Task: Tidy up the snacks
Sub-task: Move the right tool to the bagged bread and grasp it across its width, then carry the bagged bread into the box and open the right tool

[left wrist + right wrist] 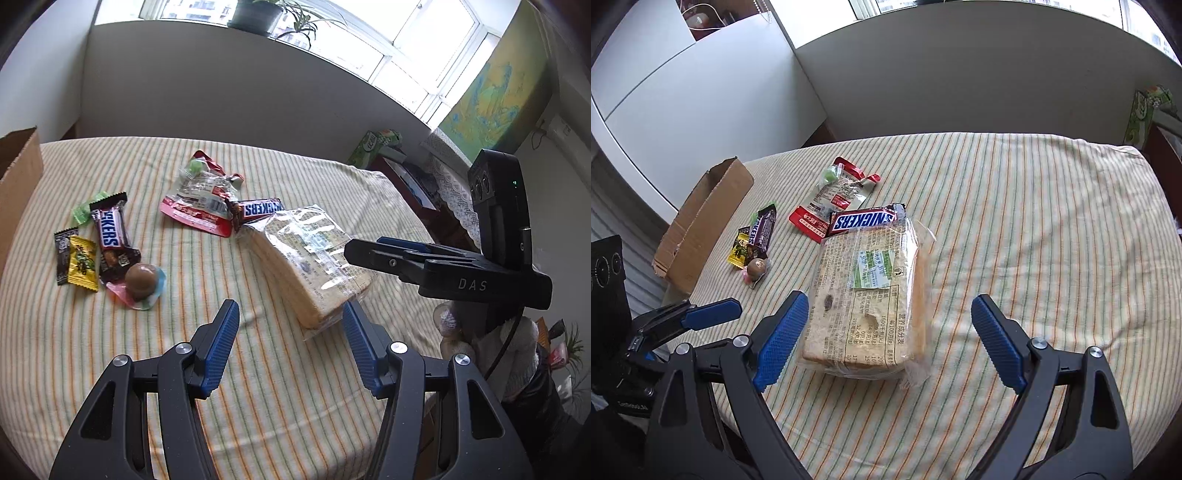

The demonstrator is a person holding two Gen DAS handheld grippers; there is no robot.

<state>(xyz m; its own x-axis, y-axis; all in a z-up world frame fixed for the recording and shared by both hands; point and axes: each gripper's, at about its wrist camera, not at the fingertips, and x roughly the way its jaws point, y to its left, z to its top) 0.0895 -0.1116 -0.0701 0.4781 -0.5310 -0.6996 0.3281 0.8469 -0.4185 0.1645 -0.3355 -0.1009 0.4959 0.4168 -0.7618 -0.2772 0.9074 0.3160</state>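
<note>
Now bread pack (864, 306) between open right gripper (890, 325) jaws.

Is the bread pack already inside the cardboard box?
No, the bread pack lies on the striped cloth, well apart from the cardboard box at the table's edge.

Snacks (863, 295) and box (701, 225) on striped tablecloth (1034, 221)

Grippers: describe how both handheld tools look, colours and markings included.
The left gripper and right gripper match: black angular frames with silver pivot screws and ribbed blue pads on the fingers. Seen from the left wrist view, the right gripper's body carries white "DAS" lettering, a black camera block and a thin dark cable.
</note>
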